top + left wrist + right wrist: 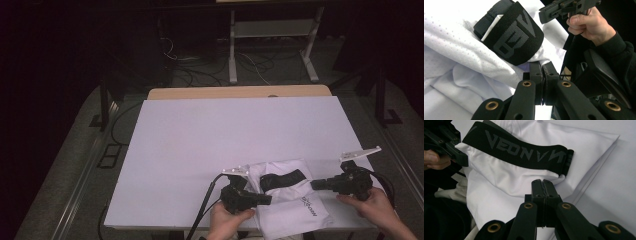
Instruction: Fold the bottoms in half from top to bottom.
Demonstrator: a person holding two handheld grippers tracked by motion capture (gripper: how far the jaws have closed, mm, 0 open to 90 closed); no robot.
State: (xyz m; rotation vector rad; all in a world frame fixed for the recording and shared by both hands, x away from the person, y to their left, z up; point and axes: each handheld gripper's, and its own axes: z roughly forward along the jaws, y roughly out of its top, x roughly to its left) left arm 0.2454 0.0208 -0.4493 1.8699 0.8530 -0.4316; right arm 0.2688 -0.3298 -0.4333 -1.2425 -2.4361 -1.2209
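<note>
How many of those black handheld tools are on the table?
2. The left tool grips the white garment at its left edge; the right tool grips its right edge. Both have jaws closed on the fabric.

white mesh-cloth garment (461,47), woven elastic band (514,37) (matt black), smooth table (210,135)

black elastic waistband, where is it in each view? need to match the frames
High view: the black waistband lies on the white garment near the table's front edge, between the two grippers.
Left gripper view: upper centre, a folded loop just above the shut fingers.
Right gripper view: a strip across the upper half, from upper left to centre right.
Shared landmark: the grey lettering woven into the waistband, legible in both gripper views.
</note>
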